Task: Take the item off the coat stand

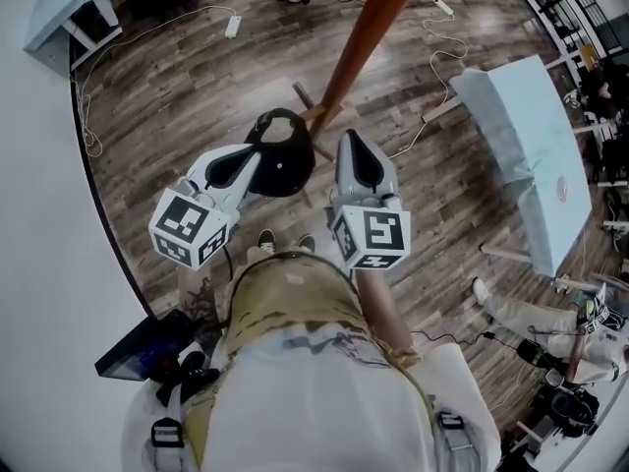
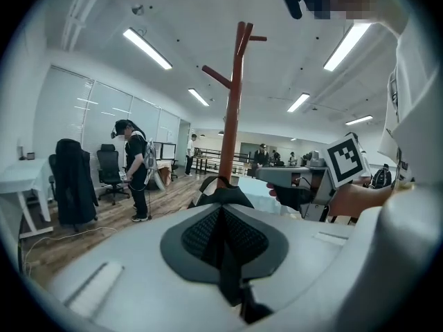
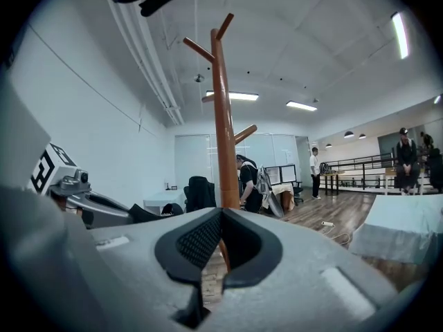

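Left gripper (image 1: 256,160) clamped on black cap (image 1: 285,165), which hangs just ahead of its tips. Coat stand (image 1: 359,47) stands beyond, pegs well above. Right gripper (image 1: 350,138) closed, empty, alongside.

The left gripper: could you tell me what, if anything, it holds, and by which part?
The left gripper is shut on the black cap, pinching its near edge; whether brim or band cannot be told.
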